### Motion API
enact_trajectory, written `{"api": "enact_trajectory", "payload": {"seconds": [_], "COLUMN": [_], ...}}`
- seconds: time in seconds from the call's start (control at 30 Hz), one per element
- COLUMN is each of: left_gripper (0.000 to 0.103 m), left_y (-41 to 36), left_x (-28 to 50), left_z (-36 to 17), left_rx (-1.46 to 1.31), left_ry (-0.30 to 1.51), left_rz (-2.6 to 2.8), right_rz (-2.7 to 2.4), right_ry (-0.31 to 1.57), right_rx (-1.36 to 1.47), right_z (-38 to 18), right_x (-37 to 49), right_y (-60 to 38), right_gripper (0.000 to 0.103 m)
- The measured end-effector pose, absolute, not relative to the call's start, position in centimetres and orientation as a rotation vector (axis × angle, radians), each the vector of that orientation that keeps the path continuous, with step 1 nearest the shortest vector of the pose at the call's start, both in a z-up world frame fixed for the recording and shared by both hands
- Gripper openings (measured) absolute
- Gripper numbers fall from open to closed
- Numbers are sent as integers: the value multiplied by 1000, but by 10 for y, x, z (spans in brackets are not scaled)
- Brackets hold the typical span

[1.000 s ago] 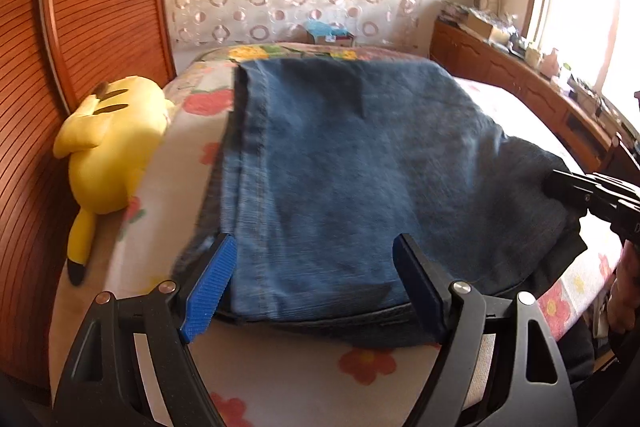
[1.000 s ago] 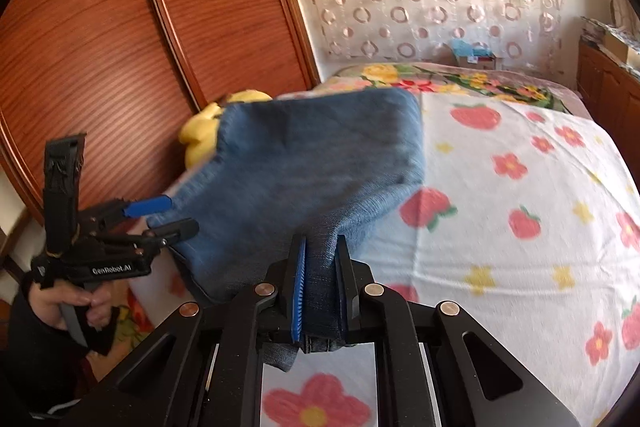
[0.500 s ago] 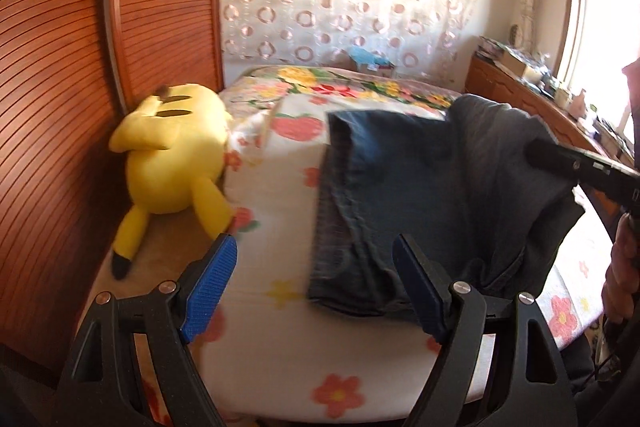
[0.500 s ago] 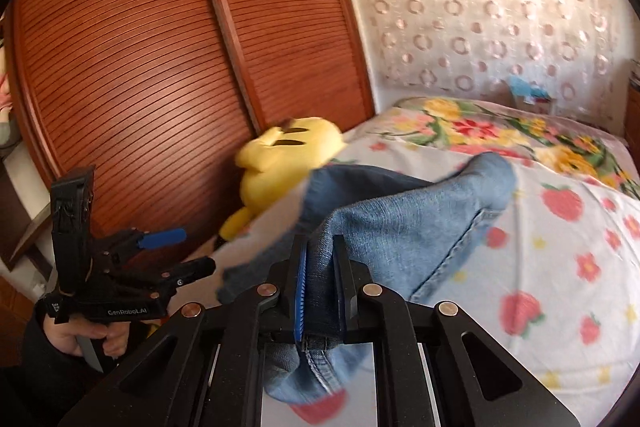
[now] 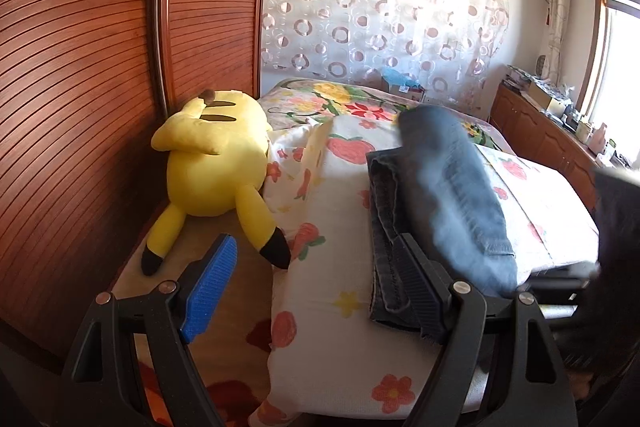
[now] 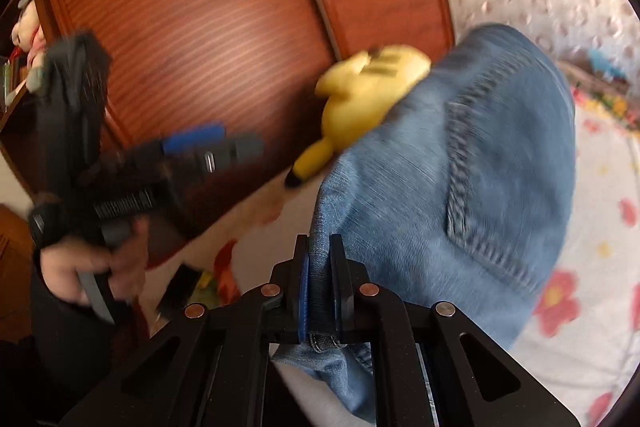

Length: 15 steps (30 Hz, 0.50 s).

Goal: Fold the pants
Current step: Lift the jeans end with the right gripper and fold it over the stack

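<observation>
The blue denim pants (image 5: 448,195) hang lifted over the floral bed, with a darker folded layer lying on the sheet by the near edge. My right gripper (image 6: 318,267) is shut on the waistband edge of the pants (image 6: 460,187) and holds them up; a back pocket faces the camera. My left gripper (image 5: 316,283) is open and empty, off the bed's near left corner, away from the pants. It also shows in the right wrist view (image 6: 208,151), blurred, at the left.
A yellow plush toy (image 5: 216,167) lies at the bed's left side against the brown slatted wardrobe (image 5: 80,67). The bed (image 5: 344,339) has a floral sheet. A wooden cabinet (image 5: 540,139) with clutter runs along the right under the window.
My right gripper has lifted the pants up off the bed and swung them across. My left gripper has pulled back to the left, away from the pants.
</observation>
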State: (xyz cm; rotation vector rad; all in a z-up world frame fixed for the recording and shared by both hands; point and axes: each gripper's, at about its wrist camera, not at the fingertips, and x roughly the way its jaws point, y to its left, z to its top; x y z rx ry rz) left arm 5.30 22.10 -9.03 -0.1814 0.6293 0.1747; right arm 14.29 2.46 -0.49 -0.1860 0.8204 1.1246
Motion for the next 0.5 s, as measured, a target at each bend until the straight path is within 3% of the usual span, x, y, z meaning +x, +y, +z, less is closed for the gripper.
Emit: {"api": "enact_trajectory", "payload": {"seconds": [0.1,0.33,0.5], "left_gripper": [81,81,81], "left_y": [221,217,211], "left_x": [54,57,62], "left_z": [-90,-90,-87], "left_rx": [-178,-170,-157], "left_ry": [631,633,632], "left_rz": [174,162,145], "right_rz": [1116,1049,975], "right_ry": [819,731,642], "right_rx": [-186,-212,-194], "right_z": [-11,8,26], "right_x": [150,148,159], "right_y": [20,11,5], "right_gripper": [8,34,35]}}
